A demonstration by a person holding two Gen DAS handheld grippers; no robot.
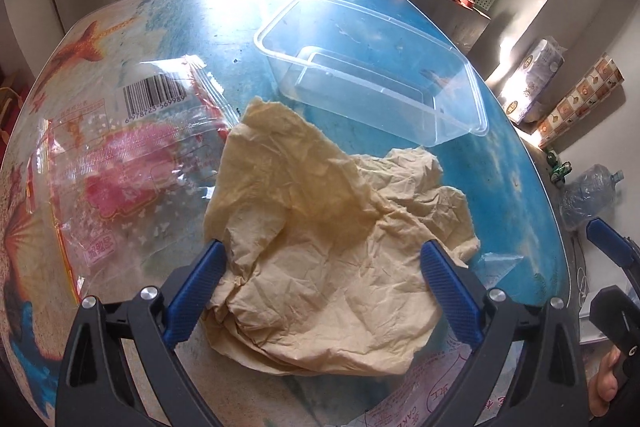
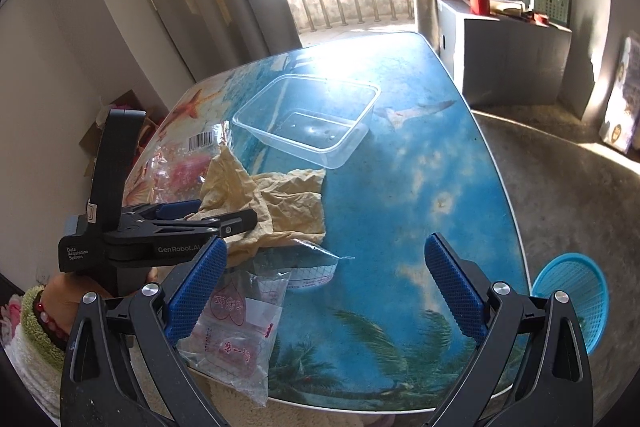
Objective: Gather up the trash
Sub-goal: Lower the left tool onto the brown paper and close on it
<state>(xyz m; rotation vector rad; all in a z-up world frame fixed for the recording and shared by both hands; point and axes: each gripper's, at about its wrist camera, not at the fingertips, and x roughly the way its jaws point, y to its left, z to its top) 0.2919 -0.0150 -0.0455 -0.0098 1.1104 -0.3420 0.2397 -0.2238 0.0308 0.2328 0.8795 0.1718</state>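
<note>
Straddling the crumpled tan paper [image 1: 320, 227], the left gripper [image 1: 324, 269] has its blue-padded fingers [image 1: 196, 291] spread wide, one pad at each flank of the sheet; the left pad touches or overlaps the paper's edge, and whether the right pad touches it cannot be told. The paper lies loose on the table [image 1: 512, 187], whose glossy top carries a beach print, and nothing is clamped. To the left of the paper lies a clear snack wrapper [image 1: 120, 155] with red print and a barcode, its right edge tucked under the paper. Beyond the paper, toward the window, stands a clear plastic container [image 1: 372, 67], upright with its mouth up, its near corner just beside the paper's far edge. From the right wrist view, the right gripper [image 2: 324, 285] hangs over the near part of the table with its fingers [image 2: 456, 291] likewise held wide, gripping nothing. A small clear packet [image 2: 236, 327] with red markings lies beneath and beside its left pad at the table's near edge, and a scrap of clear film [image 2: 316, 263] lies between that packet and the tan paper. A blue mesh basket [image 2: 576, 295] sits on the floor off the table's right edge, well apart from the paper.
</note>
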